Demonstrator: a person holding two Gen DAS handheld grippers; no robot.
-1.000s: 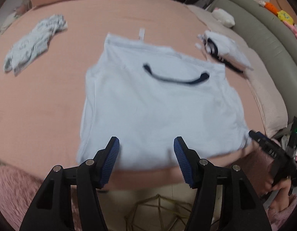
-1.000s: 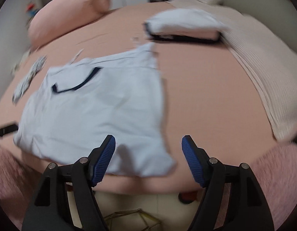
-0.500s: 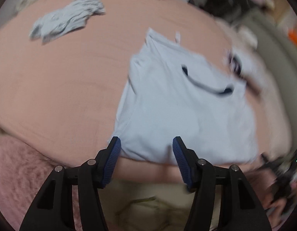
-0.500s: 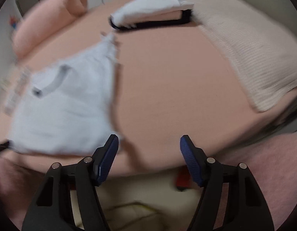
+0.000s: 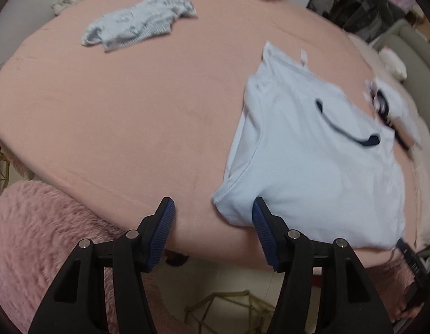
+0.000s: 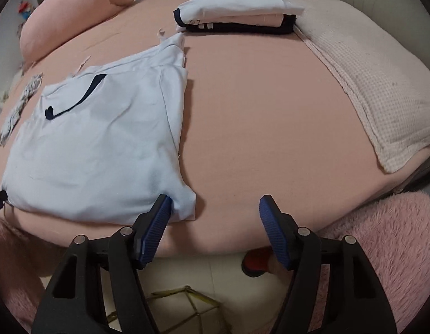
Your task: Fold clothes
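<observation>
A light blue T-shirt (image 5: 312,161) with a navy collar lies flat on the pink bed (image 5: 131,117), its sleeves folded in. My left gripper (image 5: 213,214) is open at the hem's near left corner; that corner reaches into the gap beside the right pad, unpinched. In the right wrist view the same T-shirt (image 6: 98,144) fills the left half. My right gripper (image 6: 215,211) stands open at the near right corner, whose tip lies just inside the left pad. The other gripper's tip shows at each view's edge.
A stack of folded clothes (image 6: 237,14) sits at the back of the bed, with a cream waffle blanket (image 6: 368,83) to its right. A crumpled grey patterned garment (image 5: 139,27) lies far left. A pink pillow (image 6: 75,14) is behind. Fluffy pink fabric (image 5: 48,236) and a gold wire frame (image 6: 187,300) lie below.
The left gripper slid from the middle of the hem to the shirt's near left corner and rolled. The right gripper swung out to the right, then settled at the near right corner.
</observation>
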